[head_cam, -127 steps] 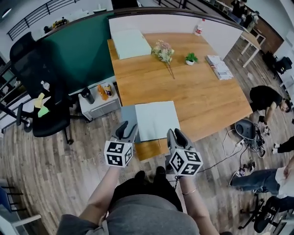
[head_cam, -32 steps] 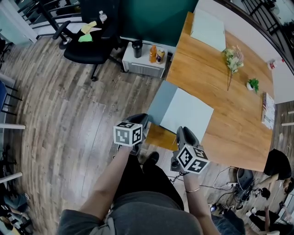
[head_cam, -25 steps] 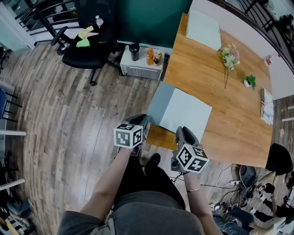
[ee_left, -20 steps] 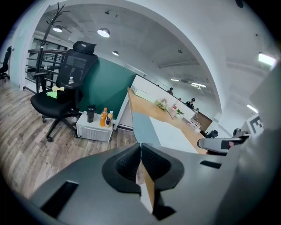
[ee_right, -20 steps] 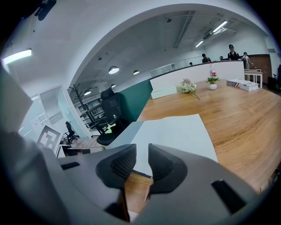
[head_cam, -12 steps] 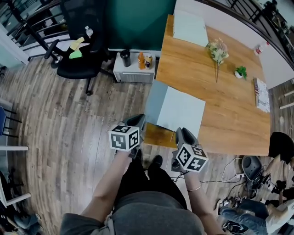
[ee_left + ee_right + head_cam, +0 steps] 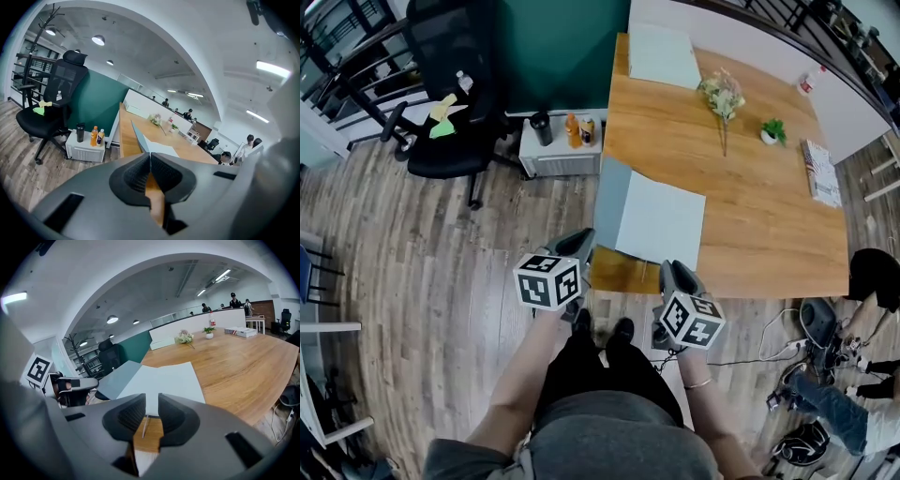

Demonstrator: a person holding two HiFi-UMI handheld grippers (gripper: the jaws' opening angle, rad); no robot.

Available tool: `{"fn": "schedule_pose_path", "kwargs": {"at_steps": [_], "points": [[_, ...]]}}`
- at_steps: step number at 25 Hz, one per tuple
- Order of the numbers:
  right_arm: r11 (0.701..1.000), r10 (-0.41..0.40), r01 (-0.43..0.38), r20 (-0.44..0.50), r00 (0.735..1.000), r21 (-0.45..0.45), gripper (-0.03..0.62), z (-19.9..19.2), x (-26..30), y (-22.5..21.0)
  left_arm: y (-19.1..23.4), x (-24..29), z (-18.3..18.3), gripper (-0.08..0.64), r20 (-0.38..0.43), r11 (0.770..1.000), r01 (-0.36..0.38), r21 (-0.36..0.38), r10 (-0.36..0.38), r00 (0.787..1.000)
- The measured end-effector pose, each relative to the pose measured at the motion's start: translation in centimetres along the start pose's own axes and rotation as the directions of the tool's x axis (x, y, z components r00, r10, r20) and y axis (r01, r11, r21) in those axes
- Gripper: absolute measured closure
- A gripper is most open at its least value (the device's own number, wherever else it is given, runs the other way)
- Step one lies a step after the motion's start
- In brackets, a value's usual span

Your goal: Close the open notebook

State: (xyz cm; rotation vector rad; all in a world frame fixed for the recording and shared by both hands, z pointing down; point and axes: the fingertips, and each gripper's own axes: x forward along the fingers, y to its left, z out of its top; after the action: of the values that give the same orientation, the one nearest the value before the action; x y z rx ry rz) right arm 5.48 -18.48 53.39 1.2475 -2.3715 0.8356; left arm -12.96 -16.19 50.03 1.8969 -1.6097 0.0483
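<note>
**At the table's near left corner, the cover is pinched and the fold is under way**

The open notebook with pale white pages (image 7: 661, 220) lies low in the centre of the head view, on the light wooden table (image 7: 759, 206). The left gripper (image 7: 579, 246) has its fingers pressed together on the edge of the notebook's grey cover (image 7: 612, 199), which is tilted off the wood. The right gripper (image 7: 672, 275) hovers at the page's near edge, fingers slightly apart and empty. Next, I judge, the cover must swing rightward over the pages and be let go flat.

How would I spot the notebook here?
Find the big wooden table. At its near left corner lies the notebook, open on a blank white page. Unlike the pale pad at the far corner, its grey cover is swung out to the left.
</note>
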Motion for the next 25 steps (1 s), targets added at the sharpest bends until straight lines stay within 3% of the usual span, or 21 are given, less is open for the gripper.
{"fn": "schedule_pose_path", "kwargs": {"at_steps": [9,25], "points": [[0.999,-0.039,0.039,0.033,0.999,0.021,0.505,0.0,-1.4,-1.0,-3.7,0.2,1.8,0.532,0.021,0.993,0.098,0.063,-0.099,0.995],[0.989,-0.133,0.128,0.069,0.989,0.078,0.506,-0.8,-4.3,-3.9,-8.9,1.2,2.4,0.532,0.001,0.966,0.209,0.151,-0.212,0.977]]}}
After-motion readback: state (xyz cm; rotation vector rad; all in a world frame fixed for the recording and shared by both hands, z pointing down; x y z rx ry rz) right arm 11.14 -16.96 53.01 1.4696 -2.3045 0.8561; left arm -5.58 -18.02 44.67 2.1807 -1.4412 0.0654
